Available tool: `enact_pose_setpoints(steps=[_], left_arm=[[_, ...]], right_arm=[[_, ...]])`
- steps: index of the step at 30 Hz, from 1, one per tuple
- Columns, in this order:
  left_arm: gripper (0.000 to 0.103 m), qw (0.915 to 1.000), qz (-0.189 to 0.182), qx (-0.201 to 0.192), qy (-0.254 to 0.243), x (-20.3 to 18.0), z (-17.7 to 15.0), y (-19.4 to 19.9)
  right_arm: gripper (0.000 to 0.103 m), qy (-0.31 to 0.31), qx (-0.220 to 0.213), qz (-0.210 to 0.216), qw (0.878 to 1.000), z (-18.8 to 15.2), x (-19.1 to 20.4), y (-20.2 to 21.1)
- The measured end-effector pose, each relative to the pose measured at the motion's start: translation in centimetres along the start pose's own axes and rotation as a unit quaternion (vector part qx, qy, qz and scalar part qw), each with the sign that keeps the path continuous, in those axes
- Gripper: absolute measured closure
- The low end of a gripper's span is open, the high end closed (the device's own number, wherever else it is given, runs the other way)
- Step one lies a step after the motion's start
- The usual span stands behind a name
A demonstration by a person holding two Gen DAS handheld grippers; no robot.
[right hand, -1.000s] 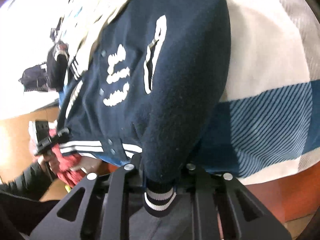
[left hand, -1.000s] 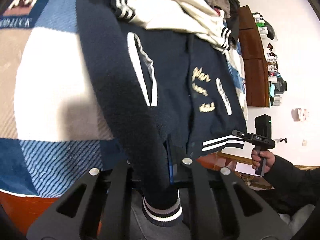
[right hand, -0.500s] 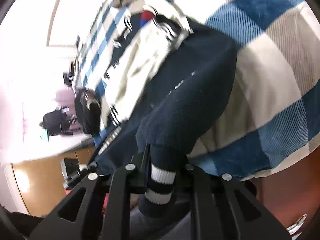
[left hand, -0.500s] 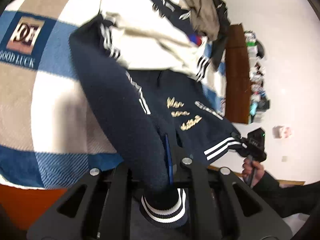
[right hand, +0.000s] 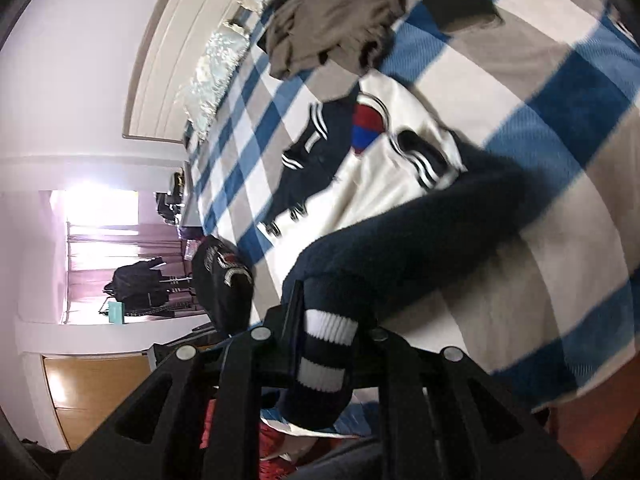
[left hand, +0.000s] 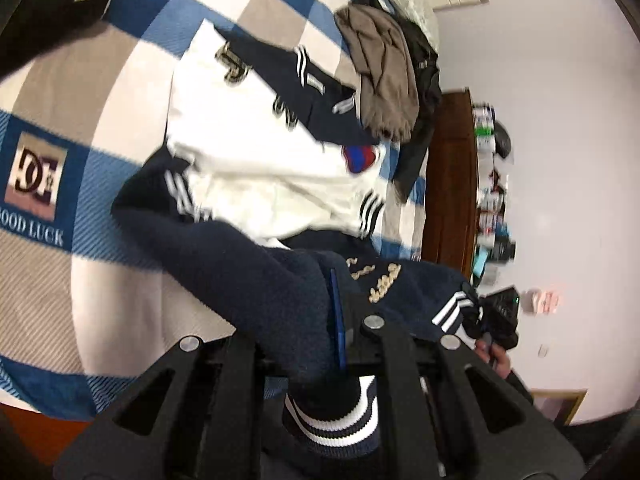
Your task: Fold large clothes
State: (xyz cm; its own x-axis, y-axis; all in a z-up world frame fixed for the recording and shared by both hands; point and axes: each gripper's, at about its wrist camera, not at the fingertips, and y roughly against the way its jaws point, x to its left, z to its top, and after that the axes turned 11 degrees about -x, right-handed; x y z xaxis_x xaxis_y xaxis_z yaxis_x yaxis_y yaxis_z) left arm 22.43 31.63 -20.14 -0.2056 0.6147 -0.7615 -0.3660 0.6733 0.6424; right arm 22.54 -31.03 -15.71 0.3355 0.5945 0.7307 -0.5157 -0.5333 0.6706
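Observation:
A navy varsity jacket [left hand: 256,268] with gold lettering and white-striped cuffs hangs lifted off a blue, white and beige checked blanket [left hand: 60,272]. My left gripper [left hand: 316,336] is shut on one navy sleeve just above its striped cuff [left hand: 332,416]. My right gripper [right hand: 324,332] is shut on the other sleeve [right hand: 400,248] at its striped cuff [right hand: 326,348]. In the left wrist view the right gripper [left hand: 500,312] and a hand show at the right, by the jacket's striped hem. A cream and navy jacket [left hand: 256,160] lies on the blanket beyond.
A brown garment [left hand: 384,76] and a black one lie further up the bed. A black jacket [right hand: 222,276] sits at the bed's left side. A wooden cabinet [left hand: 452,184] with shelf clutter stands by the white wall. A bright window [right hand: 104,240] is at the left.
Both grippers have risen and drawn back with the sleeves, lifting the navy jacket off the blanket. More of the bed, the cream jacket and the room now show.

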Motion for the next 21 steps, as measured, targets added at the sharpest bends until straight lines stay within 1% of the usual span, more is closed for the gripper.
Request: enact_pose_setpoints(steps=[3, 6, 9, 12, 15, 21], left_arm=[[0.092, 0.9994, -0.009, -0.025, 0.022, -0.6, 2.8, -0.6], [0.092, 0.9981, -0.012, -0.046, 0.038, -0.9, 5.6, -1.2], [0.092, 0.9971, -0.012, -0.058, 0.048, -0.8, 7.9, -2.3], [0.092, 0.9955, -0.012, -0.067, 0.066, 0.0, 10.5, -4.1], [0.092, 0.9953, -0.007, -0.067, 0.070, 0.9, 13.2, -6.7], [0.092, 0.9951, 0.016, -0.062, 0.076, 3.5, 18.5, -12.5]], right_arm=[[0.088, -0.001, -0.007, 0.012, 1.000, 3.2, 0.9, -1.1], [0.088, -0.020, -0.022, 0.021, 0.999, 5.9, 1.0, -2.3], [0.088, -0.028, -0.032, 0.026, 0.999, 8.3, 1.1, -3.9], [0.088, -0.025, -0.031, 0.025, 0.999, 11.0, 1.3, -6.7], [0.088, -0.025, -0.030, 0.021, 0.999, 13.1, 0.9, -9.7], [0.088, -0.001, -0.019, -0.006, 1.000, 18.1, -0.2, -18.0]])
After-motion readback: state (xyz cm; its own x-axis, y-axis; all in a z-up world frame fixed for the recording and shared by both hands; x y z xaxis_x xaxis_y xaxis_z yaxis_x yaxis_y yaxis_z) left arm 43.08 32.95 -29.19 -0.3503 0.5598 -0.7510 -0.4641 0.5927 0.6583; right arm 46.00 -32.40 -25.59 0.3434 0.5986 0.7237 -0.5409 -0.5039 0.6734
